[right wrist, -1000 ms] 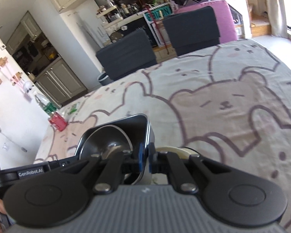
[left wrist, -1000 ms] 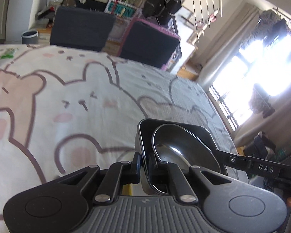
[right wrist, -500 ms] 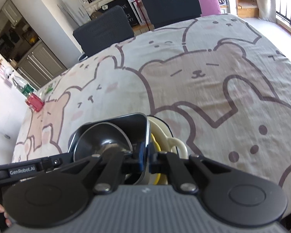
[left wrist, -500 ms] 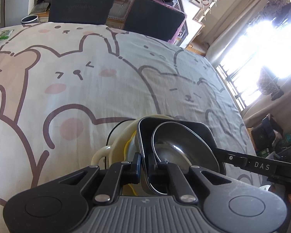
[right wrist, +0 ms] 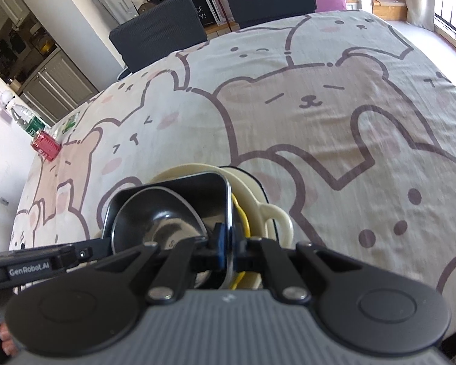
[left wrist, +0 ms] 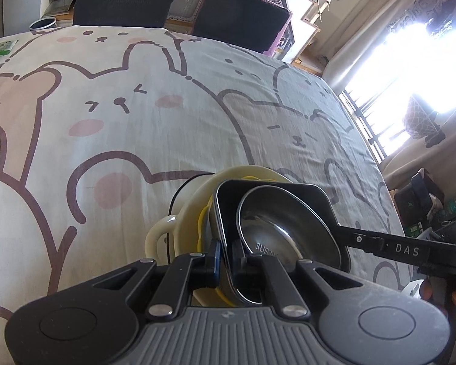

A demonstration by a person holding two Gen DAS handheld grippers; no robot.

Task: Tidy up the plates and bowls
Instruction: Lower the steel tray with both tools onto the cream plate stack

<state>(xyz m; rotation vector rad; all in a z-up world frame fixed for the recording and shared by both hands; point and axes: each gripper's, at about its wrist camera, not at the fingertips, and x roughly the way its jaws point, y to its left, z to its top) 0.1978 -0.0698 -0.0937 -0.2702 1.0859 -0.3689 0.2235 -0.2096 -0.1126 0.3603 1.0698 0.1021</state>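
Stainless steel, dark-walled and rectangular: the tray (left wrist: 314,196) I am holding from both sides, with a round steel bowl (left wrist: 284,231) sitting inside it, tilted against the tray's inner wall. My left gripper (left wrist: 225,251) has its jaws pinched nearly together on the tray's near left rim; the thin wall runs straight through the gap, blue pad outside, black pad inside, both pressing on metal. My right gripper (right wrist: 228,243) does the same on the opposite rim, jaws almost fully closed, the bright steel edge clamped edge-on between its pads. In the left wrist view the right tool's black arm reaches in from the right to the tray's far edge; in the right wrist view the left tool's arm comes in from the left. The tray sits in or just over a cream bowl (left wrist: 194,203) with a loop handle (right wrist: 278,220); I cannot tell whether the two touch. A yellow rim (right wrist: 243,219) shows between the tray wall and the cream bowl, what it belongs to is unclear. The cream bowl rests on the tablecloth (left wrist: 136,121) printed with cartoon bears and rabbits, toward the near edge of the table. Two dark chairs (right wrist: 158,30) stand at the far side. A red can (right wrist: 45,146) lies near the far left corner, well apart from the dishes
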